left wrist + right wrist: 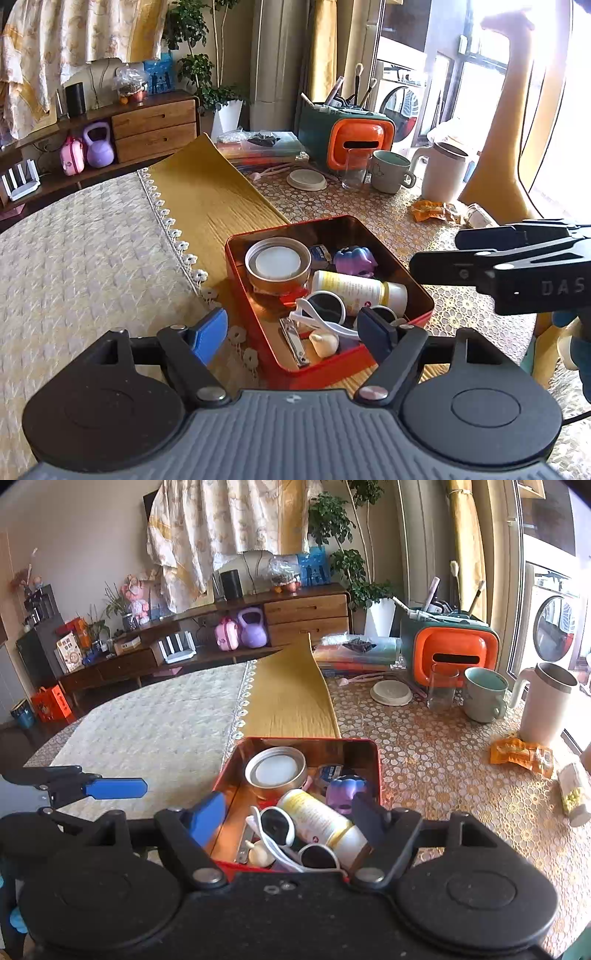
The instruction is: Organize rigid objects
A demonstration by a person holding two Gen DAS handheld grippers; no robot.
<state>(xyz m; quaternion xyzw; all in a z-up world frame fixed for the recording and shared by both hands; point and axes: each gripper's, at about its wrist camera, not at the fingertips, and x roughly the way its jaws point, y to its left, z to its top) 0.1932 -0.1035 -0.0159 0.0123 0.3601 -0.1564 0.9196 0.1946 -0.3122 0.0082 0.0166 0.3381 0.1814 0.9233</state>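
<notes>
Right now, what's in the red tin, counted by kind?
Round lid: 1
White bottle: 1
Sunglasses: 1
Purple toy: 1
Nail clipper: 1
Small blue packet: 1
Small white piece: 1
Total: 7

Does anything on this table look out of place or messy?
Yes. A crumpled orange wrapper and a small bottle on its side lie loose on the table, outside the red tin. A white lid sits apart from any container.
</notes>
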